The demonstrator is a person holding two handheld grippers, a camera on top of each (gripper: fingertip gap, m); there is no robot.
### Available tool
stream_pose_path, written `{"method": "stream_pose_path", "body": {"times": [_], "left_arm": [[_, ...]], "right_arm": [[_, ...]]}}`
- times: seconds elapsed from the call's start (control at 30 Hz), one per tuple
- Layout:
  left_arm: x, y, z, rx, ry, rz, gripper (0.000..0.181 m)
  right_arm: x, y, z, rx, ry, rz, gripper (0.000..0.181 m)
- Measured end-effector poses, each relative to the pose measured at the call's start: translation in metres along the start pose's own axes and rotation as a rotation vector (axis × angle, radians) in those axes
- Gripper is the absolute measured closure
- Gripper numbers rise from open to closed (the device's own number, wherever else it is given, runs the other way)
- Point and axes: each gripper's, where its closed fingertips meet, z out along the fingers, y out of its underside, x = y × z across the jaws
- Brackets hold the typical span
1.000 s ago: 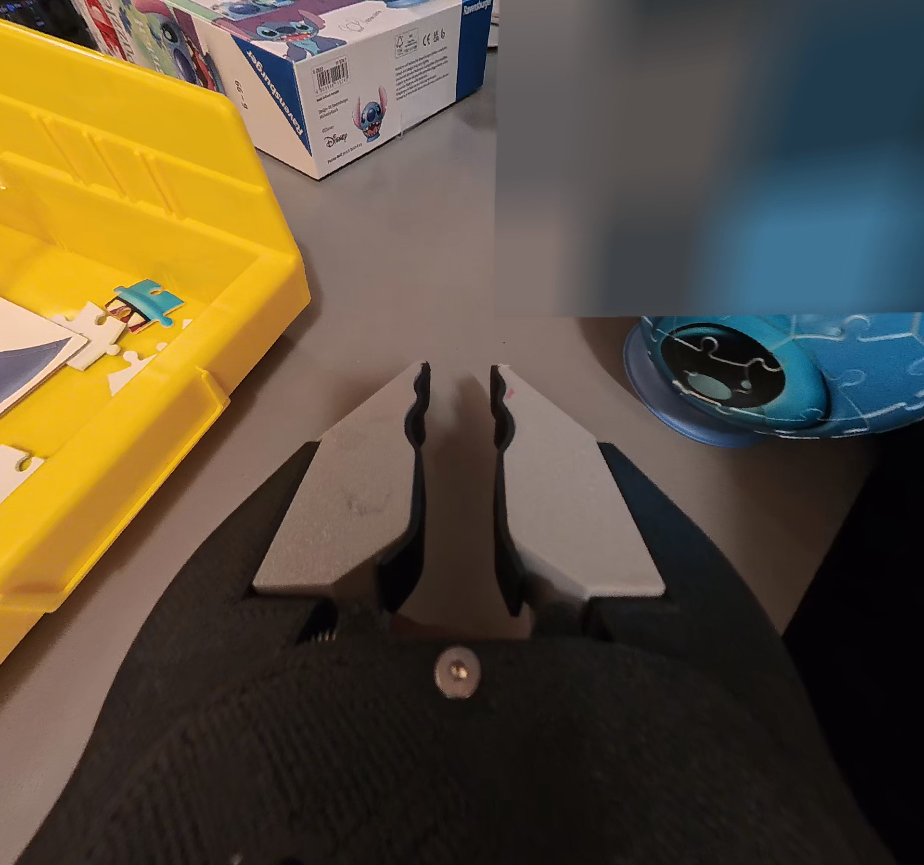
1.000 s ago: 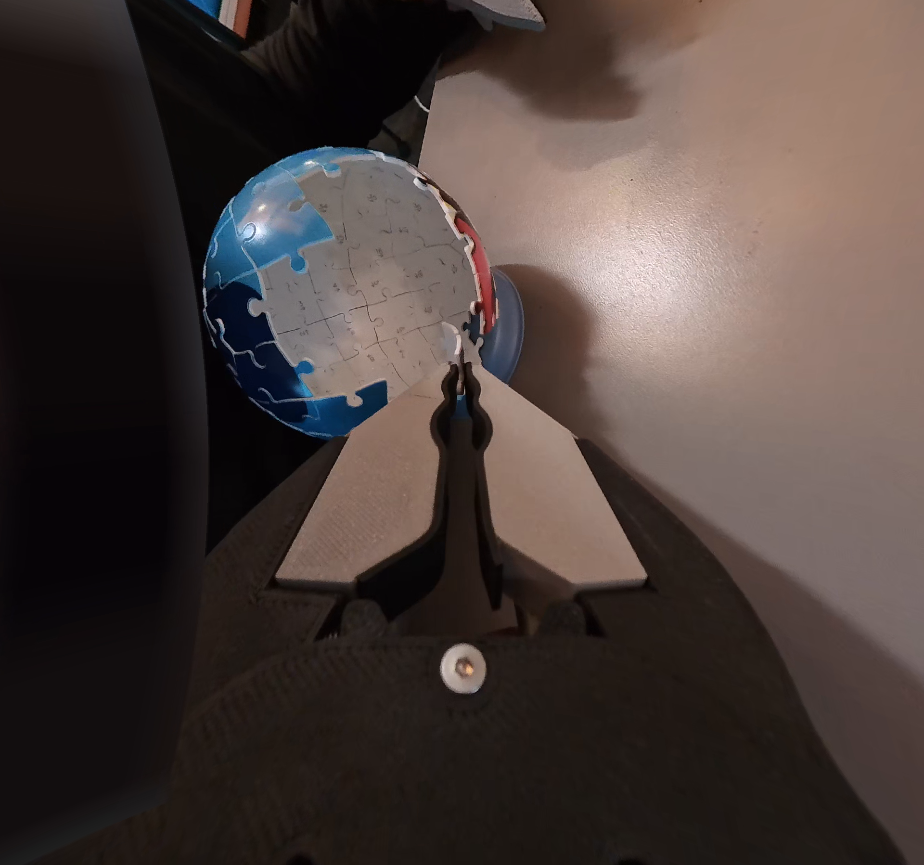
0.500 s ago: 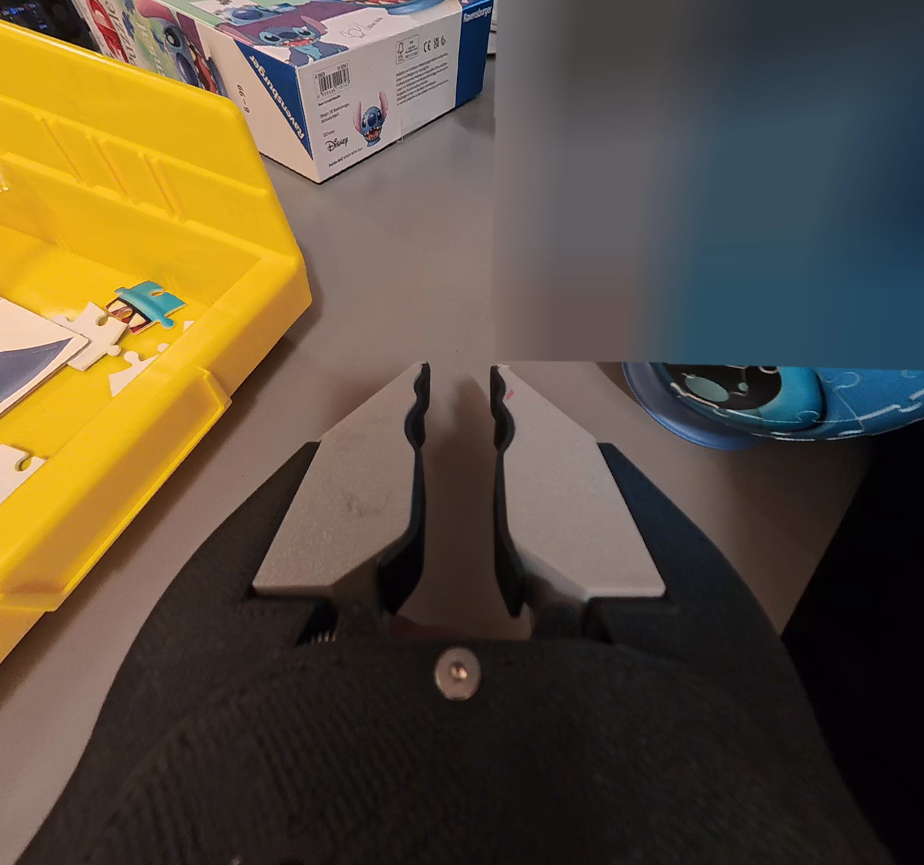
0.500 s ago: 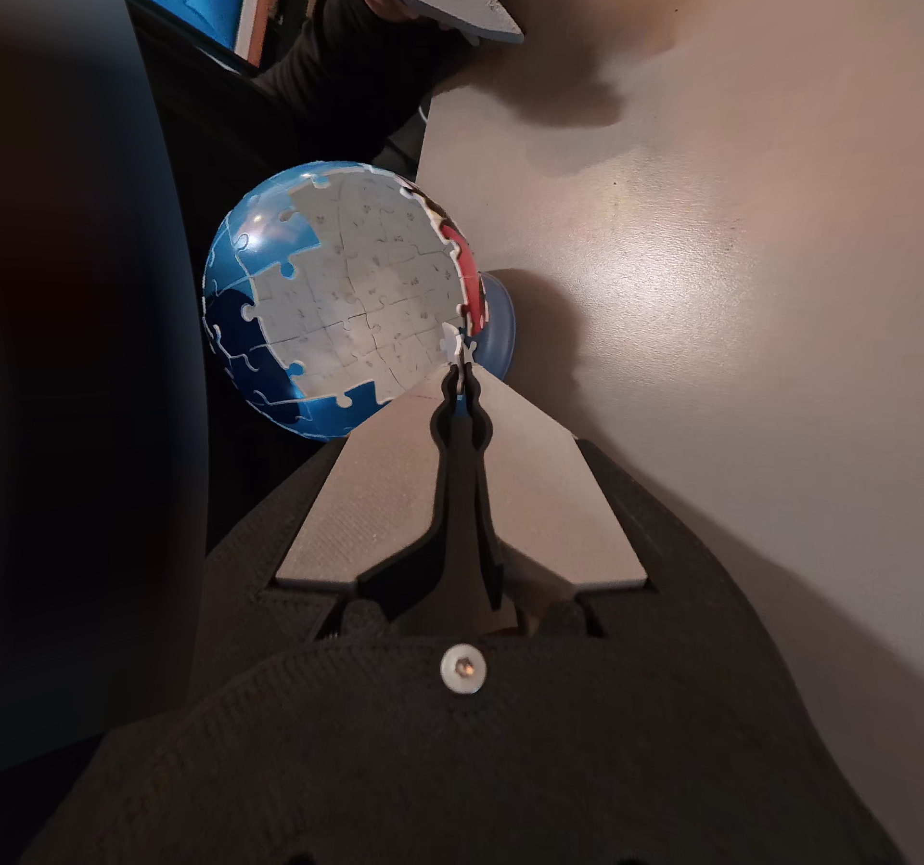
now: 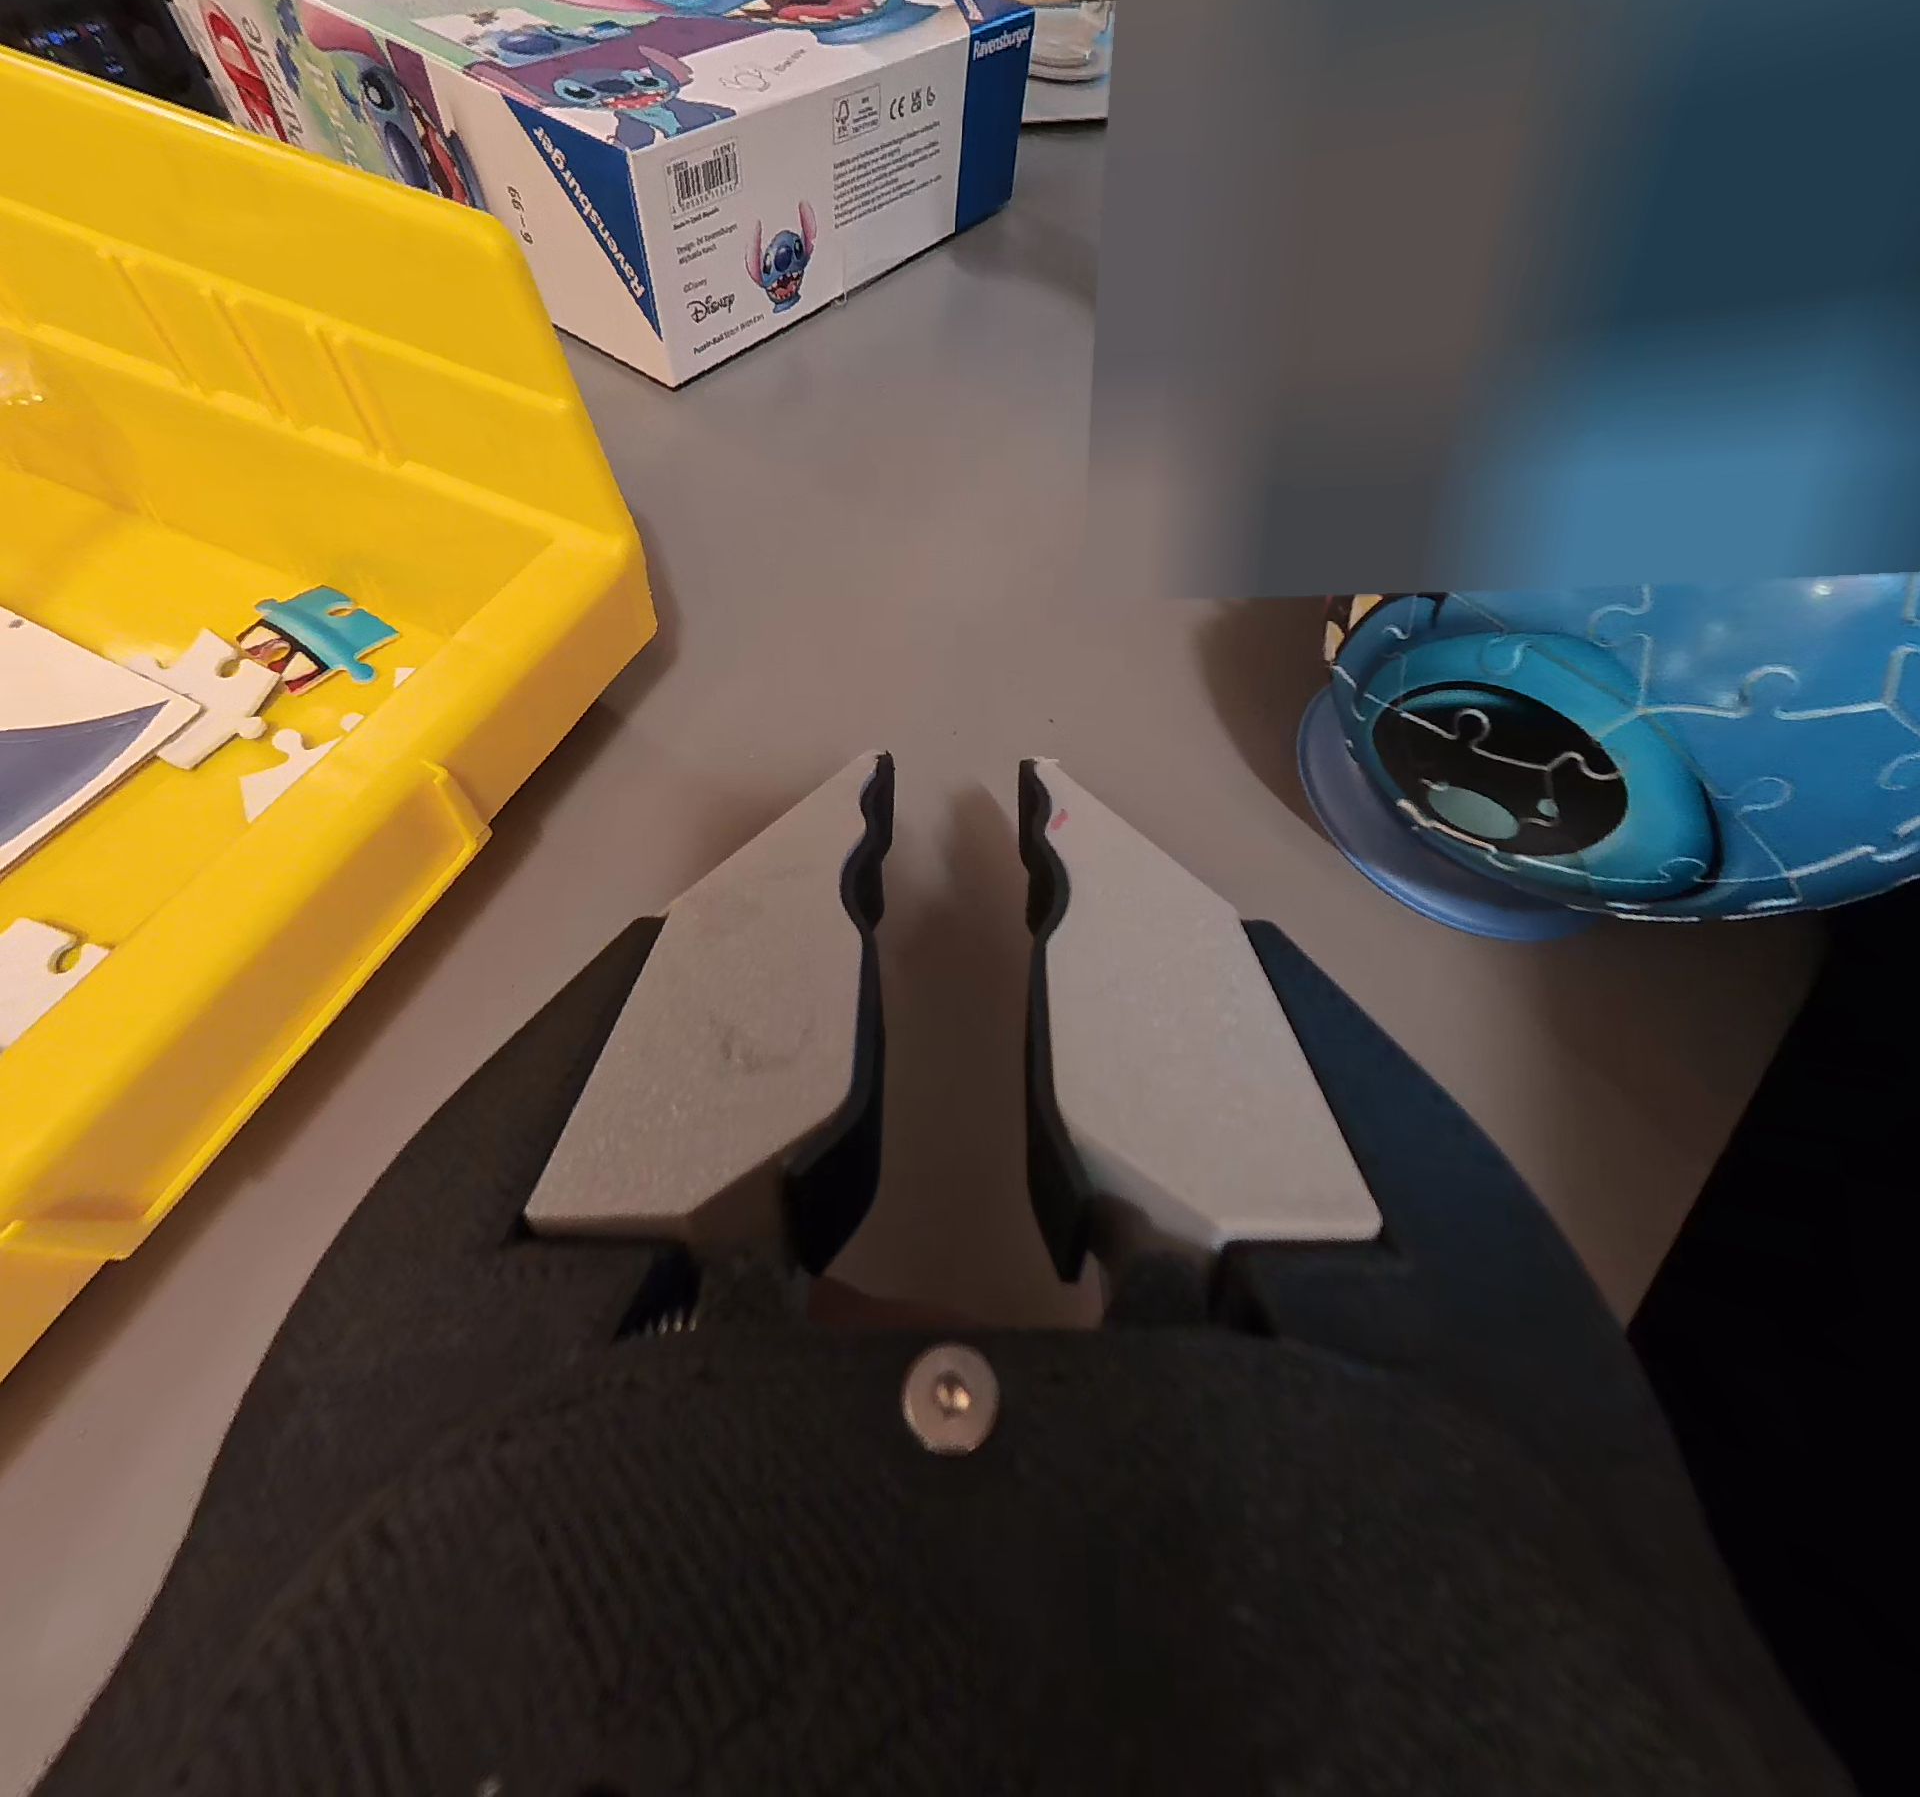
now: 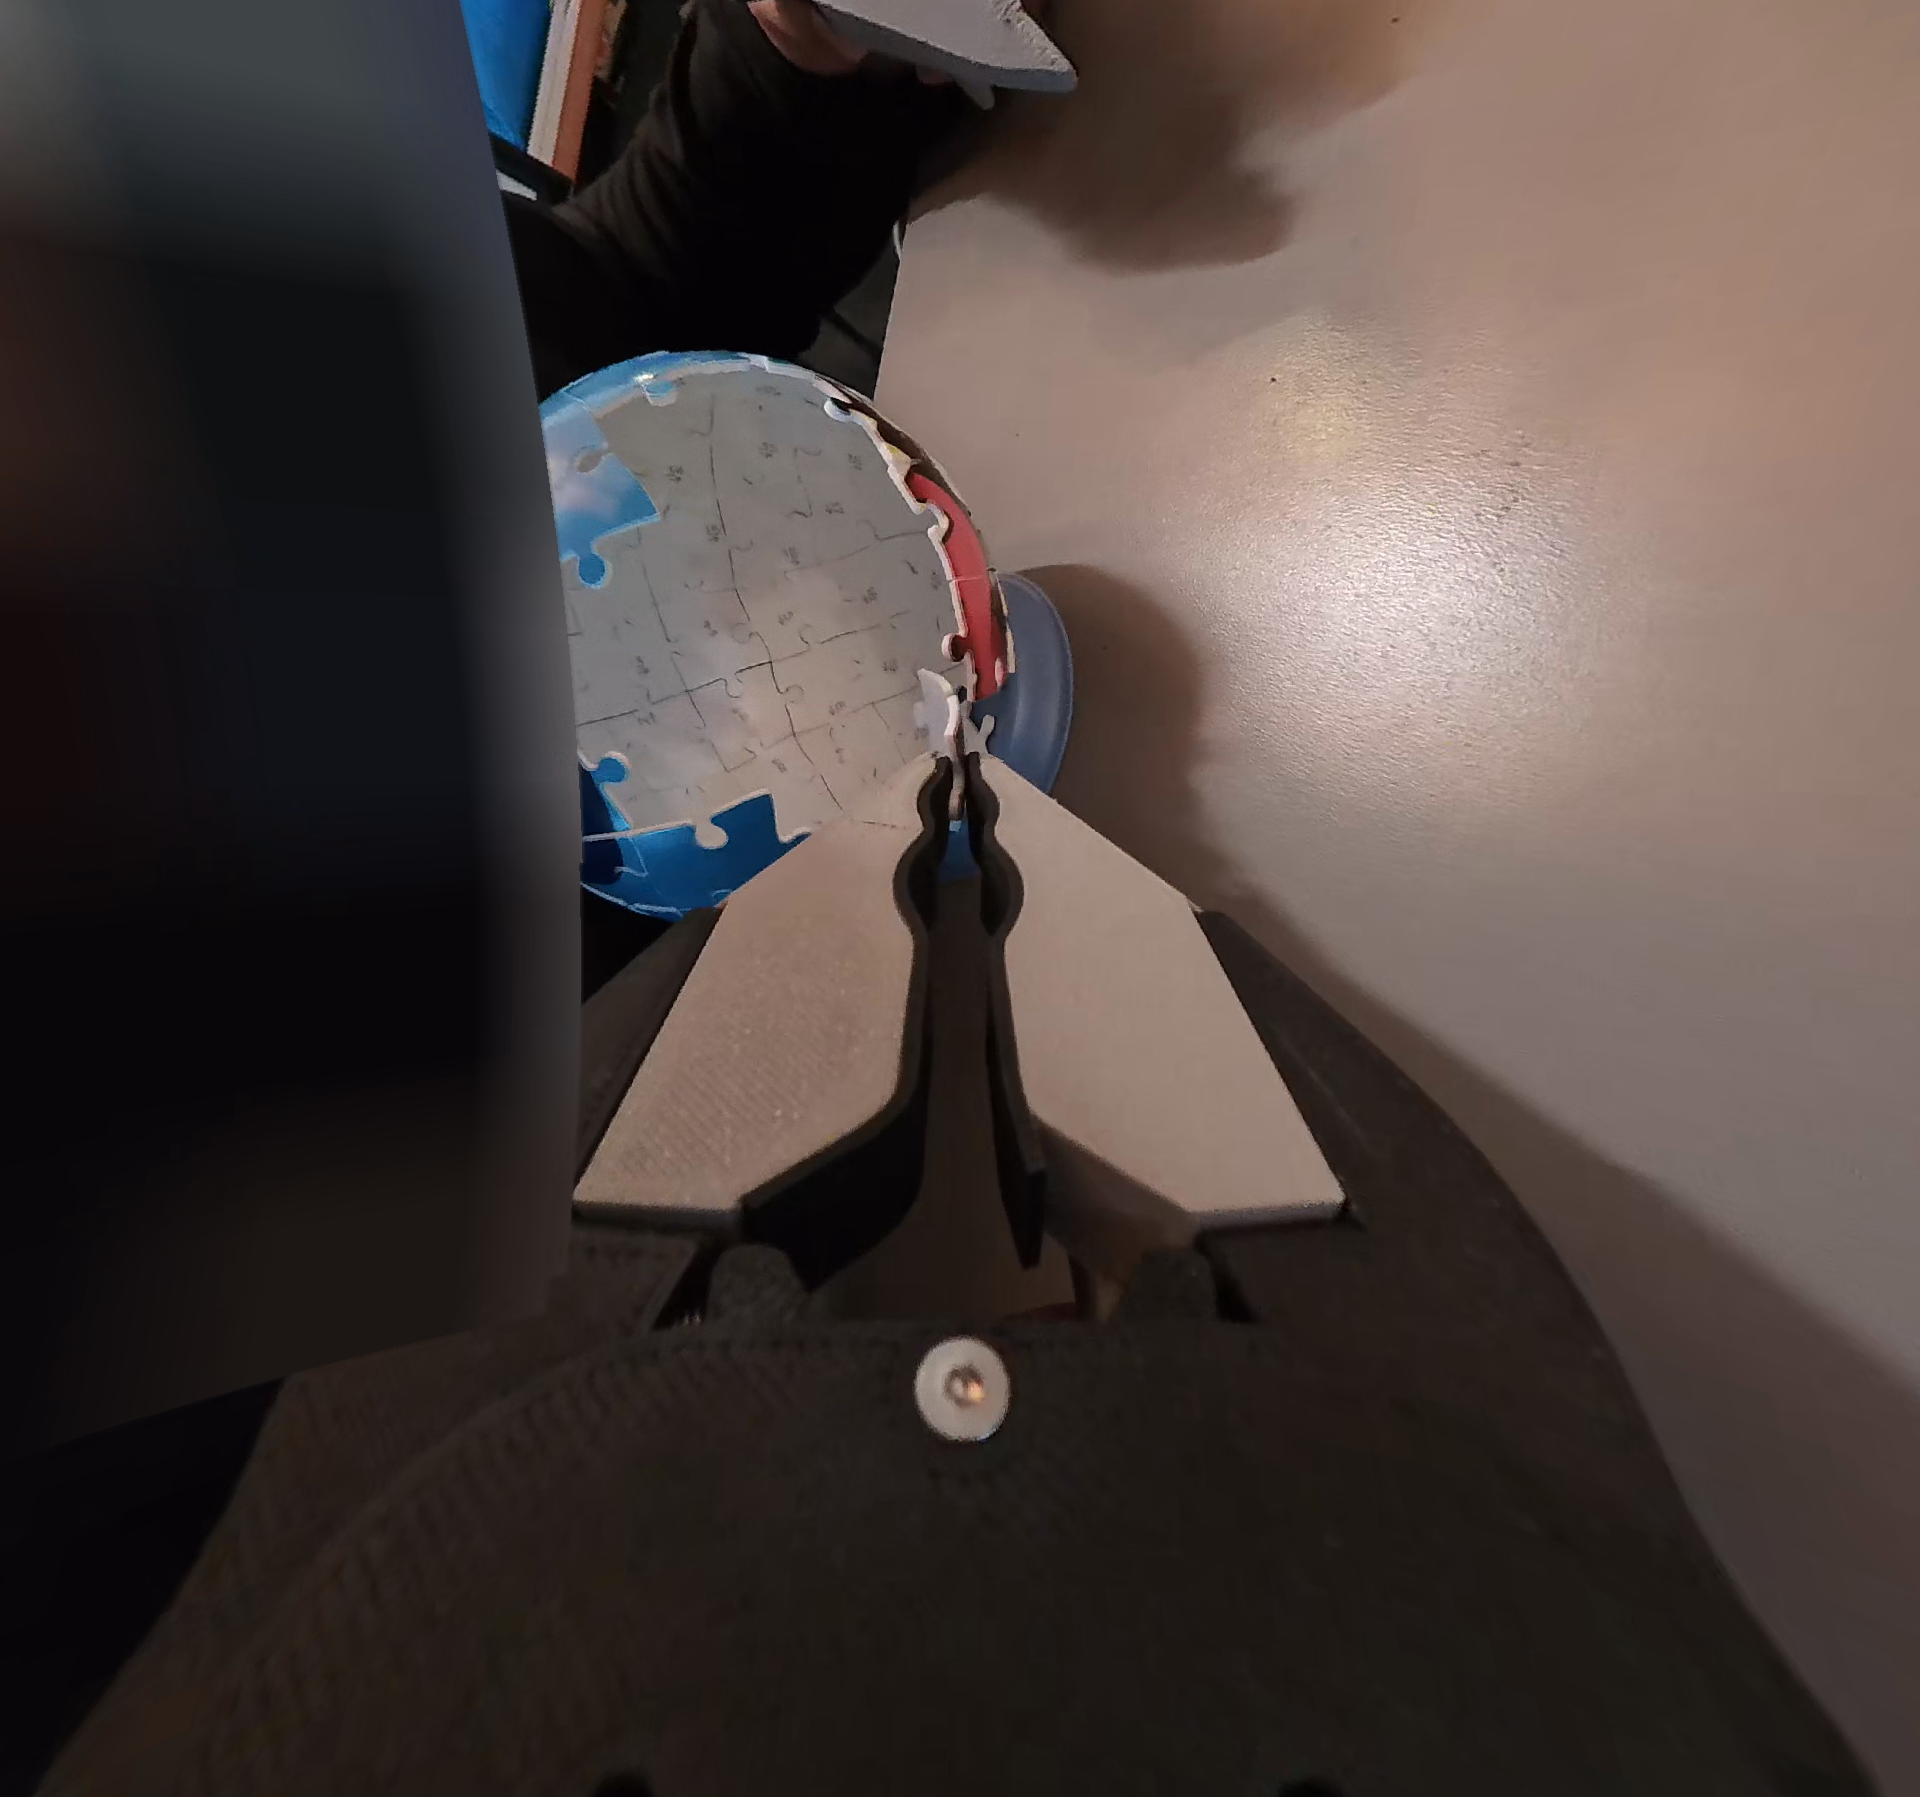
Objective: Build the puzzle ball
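Over grey table [image 5: 883, 521], right gripper [image 6: 958, 760] fingers pinch puzzle piece [image 6: 940, 708].

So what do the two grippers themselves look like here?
Both match: the left gripper and right gripper each have two flat grey wedge-shaped fingers with black wavy inner pads, a black ribbed body and one silver screw at the base. The left has a small red mark near one tip.

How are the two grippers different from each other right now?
The left gripper is open and holds nothing, while the right gripper is shut on a white puzzle piece. The left gripper hovers over bare grey table, away from the puzzle ball; the right gripper's tips are right at the ball's open edge. Both have the same grey fingers and black body.
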Motion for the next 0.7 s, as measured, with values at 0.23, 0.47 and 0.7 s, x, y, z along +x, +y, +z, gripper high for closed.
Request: {"method": "stream_pose_path", "body": {"times": [0.23,0.47,0.7], "left_arm": [[0.0000,0.0004,0.0005,-0.003,-0.003,0.002,0.160],[0.0005,0.0011,0.0010,-0.008,-0.005,0.010,0.159],[0.0008,-0.0044,-0.0041,0.041,-0.004,0.009,0.160]], "right_arm": [[-0.0013,0.0011,0.0033,-0.005,-0.013,0.006,0.181],[-0.0014,-0.0002,0.0006,-0.002,0.006,-0.006,0.181],[-0.0054,-0.0022,0.0000,0.010,0.017,-0.018,0.181]]}}
